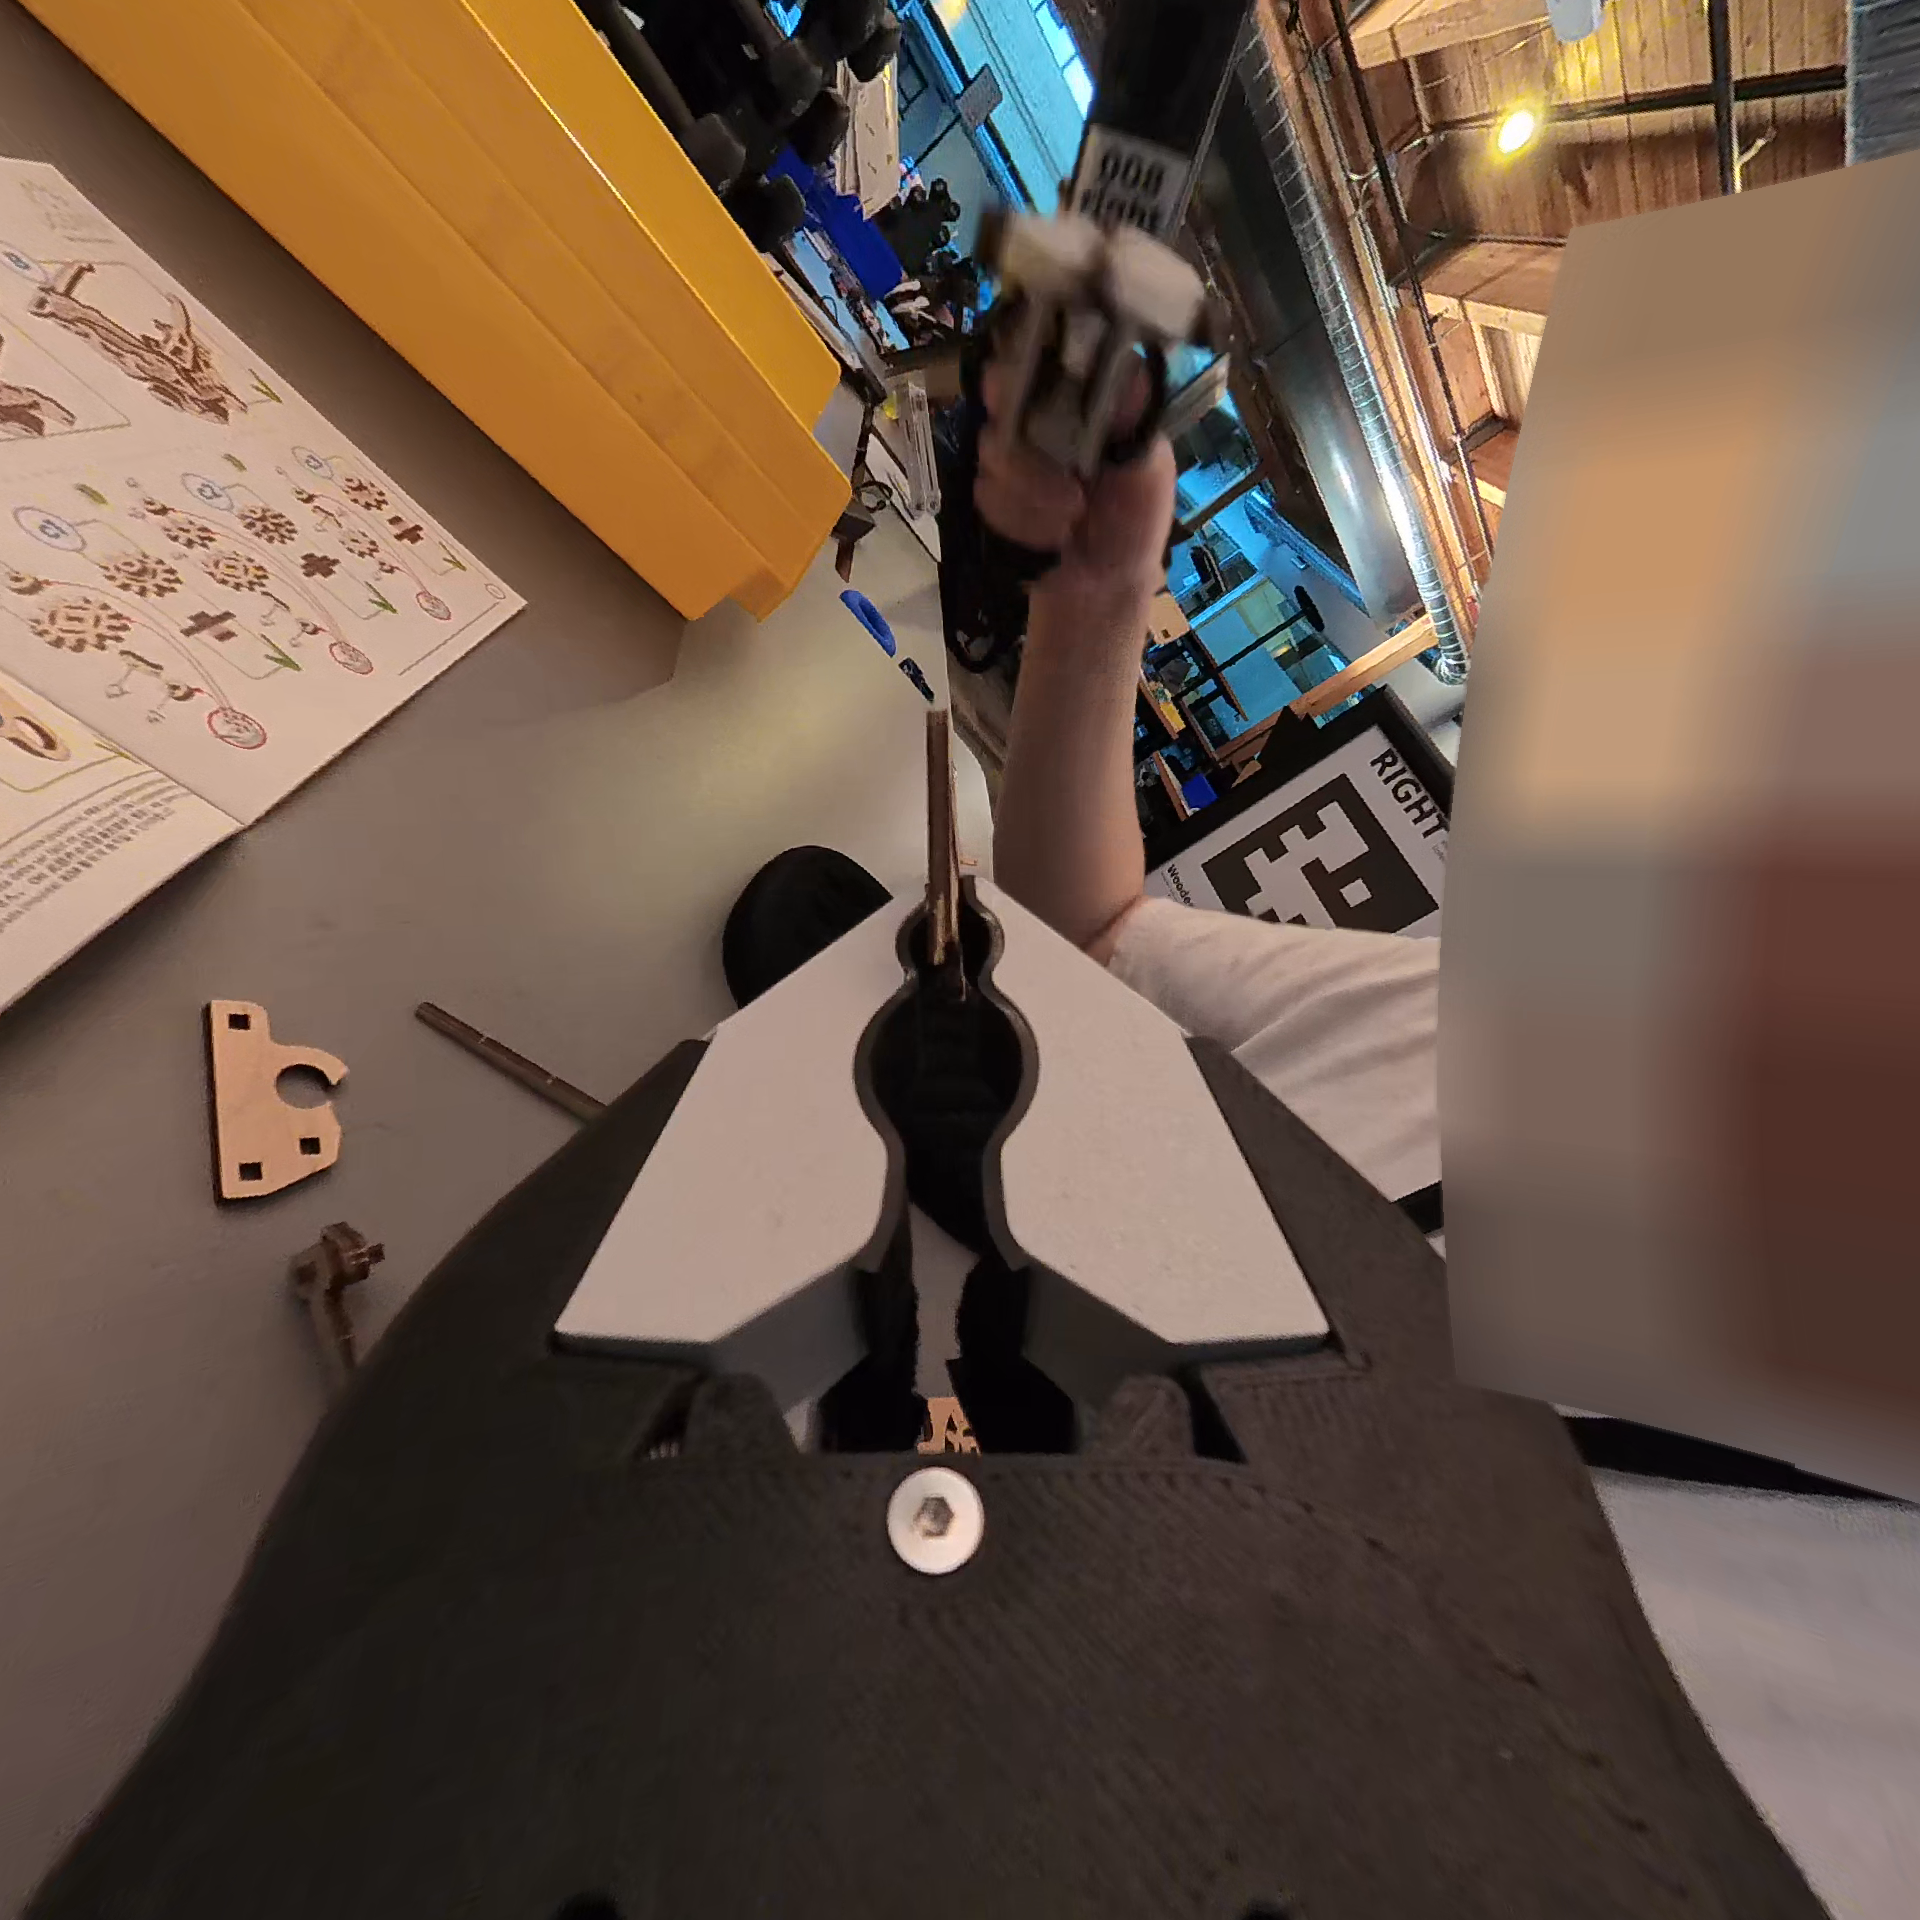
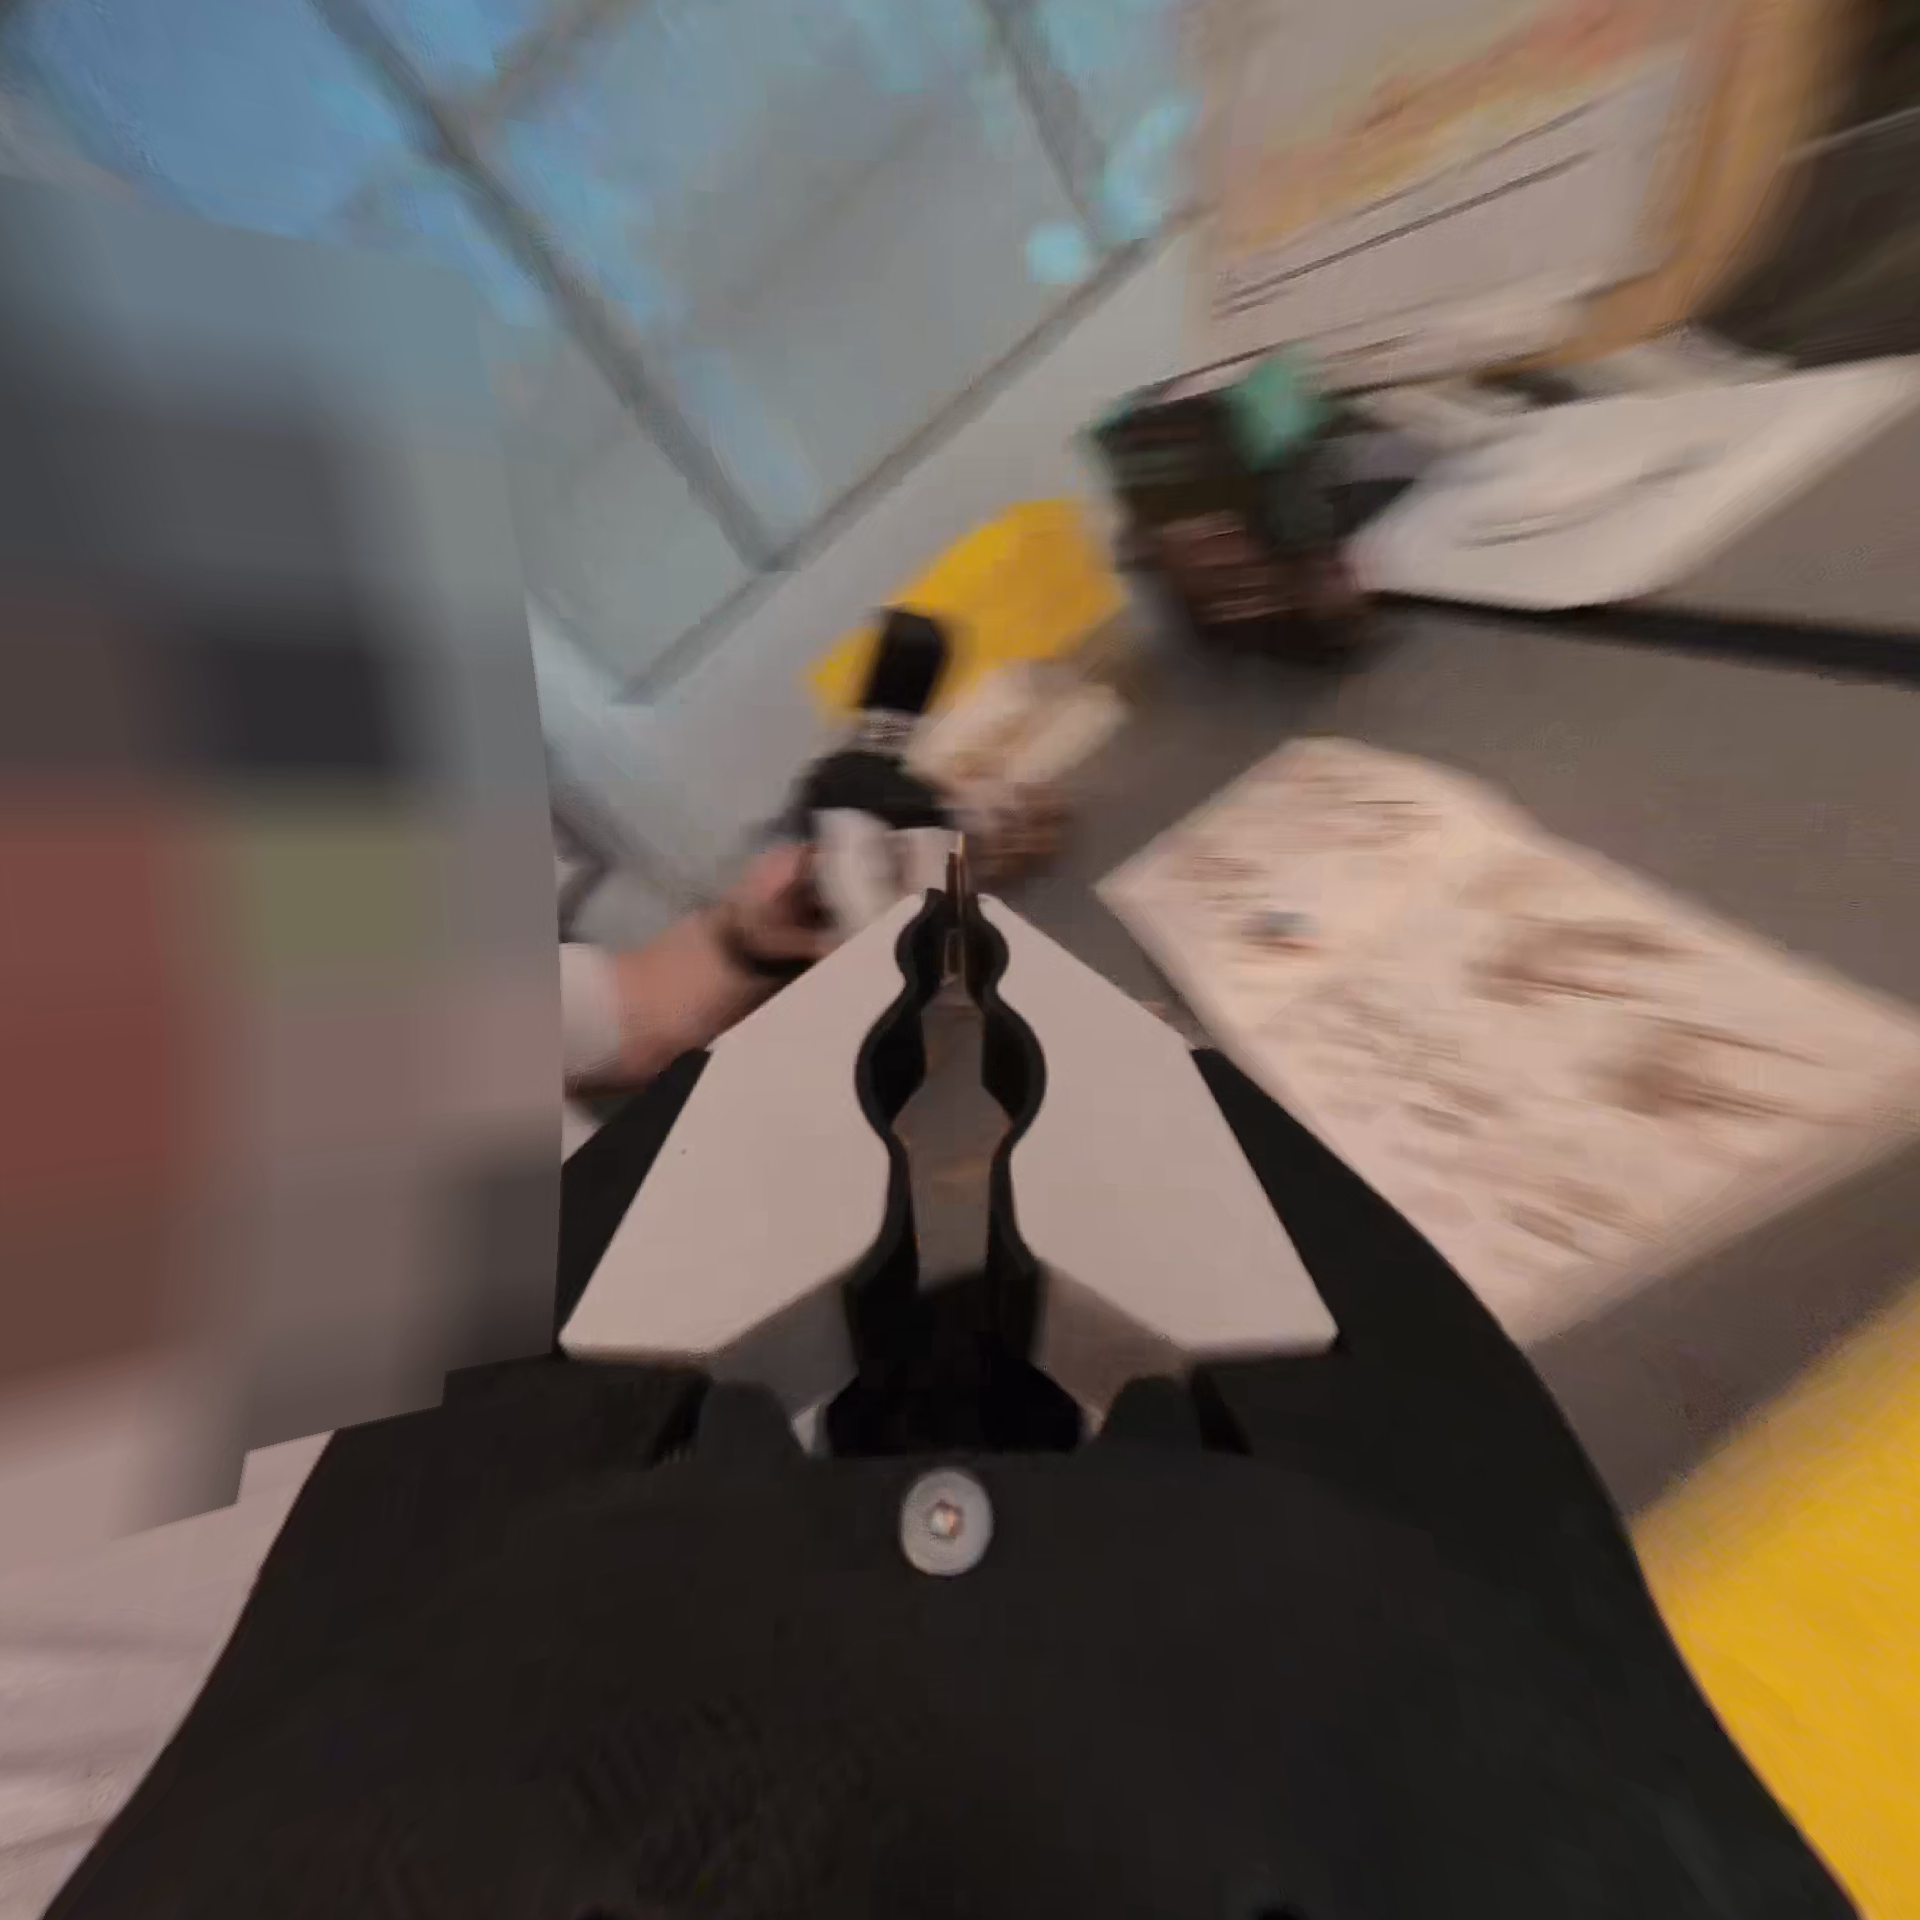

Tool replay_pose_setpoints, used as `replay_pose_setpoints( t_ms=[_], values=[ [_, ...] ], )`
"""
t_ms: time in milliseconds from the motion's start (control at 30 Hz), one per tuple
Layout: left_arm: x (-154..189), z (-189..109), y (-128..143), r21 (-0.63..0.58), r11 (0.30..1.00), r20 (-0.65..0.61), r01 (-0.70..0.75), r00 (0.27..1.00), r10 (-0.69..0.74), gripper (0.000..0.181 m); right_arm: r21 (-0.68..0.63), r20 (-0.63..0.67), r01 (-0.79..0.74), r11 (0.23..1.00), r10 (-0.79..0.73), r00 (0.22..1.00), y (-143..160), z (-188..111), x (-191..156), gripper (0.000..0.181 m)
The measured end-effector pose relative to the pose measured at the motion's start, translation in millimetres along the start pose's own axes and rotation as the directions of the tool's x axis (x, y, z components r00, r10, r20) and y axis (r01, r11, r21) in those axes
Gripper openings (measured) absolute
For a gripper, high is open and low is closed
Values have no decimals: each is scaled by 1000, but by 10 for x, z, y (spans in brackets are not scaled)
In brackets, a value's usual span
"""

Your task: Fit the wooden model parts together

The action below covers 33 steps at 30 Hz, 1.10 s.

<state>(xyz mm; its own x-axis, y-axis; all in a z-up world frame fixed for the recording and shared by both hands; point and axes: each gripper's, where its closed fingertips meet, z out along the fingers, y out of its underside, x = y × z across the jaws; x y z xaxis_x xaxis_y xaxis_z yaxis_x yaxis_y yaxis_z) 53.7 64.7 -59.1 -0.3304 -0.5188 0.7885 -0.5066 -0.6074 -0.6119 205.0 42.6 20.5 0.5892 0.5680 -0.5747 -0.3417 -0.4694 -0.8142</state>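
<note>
My left gripper (image 1: 943,906) is shut on a thin wooden part (image 1: 941,800) that shows edge-on and sticks out past the fingertips, above the grey table (image 1: 582,883). My right gripper (image 2: 956,912) is shut on a small thin wooden part (image 2: 957,878) at its tips. In the left wrist view the right gripper (image 1: 1081,343) is raised high in the air and blurred. In the blurred right wrist view the left gripper (image 2: 904,758) lies lower, over the table. A flat wooden plate (image 1: 265,1101) with square holes, a thin rod (image 1: 509,1060) and a small dark wooden piece (image 1: 332,1288) lie on the table.
An instruction sheet (image 1: 208,540) lies at the left; it also shows in the right wrist view (image 2: 1507,1039). A yellow bin (image 1: 499,260) stands behind it. A black round object (image 1: 800,914) sits just beyond my left fingertips. A marker card (image 1: 1320,852) stands at the right. Spacing between my two grippers at the tips: around 20 centimeters. To reach the small dark wooden piece (image 1: 332,1288) in a straight line is about 12 centimeters for my left fingers, about 30 centimeters for my right.
</note>
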Motion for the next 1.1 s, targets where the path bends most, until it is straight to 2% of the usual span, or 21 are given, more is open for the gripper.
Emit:
replay_pose_setpoints(
  t_ms=[33,67,133,167,233,300,367,467,533,600,667,700,767,833,900,1000,1100],
  values=[
    [4,17,18,-10,1000,-2,-1,1000,1,0,-5,-166,32,999,-32,986,-117,-262,335,0],
    [7,35,37,-20,1000,-4,-2,1000,2,0,-36,-342,25,999,-36,939,-175,-560,742,0],
    [5,71,69,-37,999,-2,-4,1000,4,0,-117,-615,-102,988,9,788,-82,-1160,1549,0],
    [4,86,79,-44,999,-2,-5,1000,5,0,-140,-681,-200,970,52,731,49,-1359,1827,0],
    [-4,102,96,-54,998,1,-8,1000,8,0,-179,-739,-320,930,88,668,299,-1549,2170,0],
    [-38,105,117,-69,998,17,-16,1000,18,0,-193,-779,-323,927,56,625,381,-1614,2380,1],
    [-72,100,125,-76,997,31,-18,999,21,0,-208,-809,-316,926,19,587,413,-1646,2499,27],
    [-95,82,102,-67,998,33,-9,999,11,0,-238,-847,-259,936,-69,527,325,-1738,2542,24],
    [-108,58,87,-65,998,40,-11,999,14,0,-248,-855,-174,953,-130,502,128,-1731,2386,22],
    [-129,22,59,-58,998,57,-17,998,20,0,-228,-818,33,973,-210,535,-230,-1440,1980,22],
    [-173,-14,43,-59,998,90,-21,996,26,0,-198,-720,286,937,-337,607,-492,-873,1325,23],
    [-183,-24,40,-59,998,99,-26,995,32,0,-179,-640,395,901,-411,649,-495,-526,959,24],
    [-168,-27,53,-69,997,100,-27,994,34,0,-145,-456,502,853,-507,731,-230,153,327,24],
    [-173,-26,94,-99,994,118,-42,992,54,0,-156,-278,478,864,-503,819,235,729,-27,21],
    [-194,-29,124,-126,990,149,-67,985,86,0,-207,-135,367,907,-398,907,706,1130,-146,16],
    [-200,-28,158,-155,983,174,-96,977,122,0,-258,-15,211,943,-222,975,1071,1379,-119,15],
    [-180,-11,182,-162,983,158,-88,981,114,0,-249,110,92,964,-67,992,1183,1398,-178,5]
  ],
)
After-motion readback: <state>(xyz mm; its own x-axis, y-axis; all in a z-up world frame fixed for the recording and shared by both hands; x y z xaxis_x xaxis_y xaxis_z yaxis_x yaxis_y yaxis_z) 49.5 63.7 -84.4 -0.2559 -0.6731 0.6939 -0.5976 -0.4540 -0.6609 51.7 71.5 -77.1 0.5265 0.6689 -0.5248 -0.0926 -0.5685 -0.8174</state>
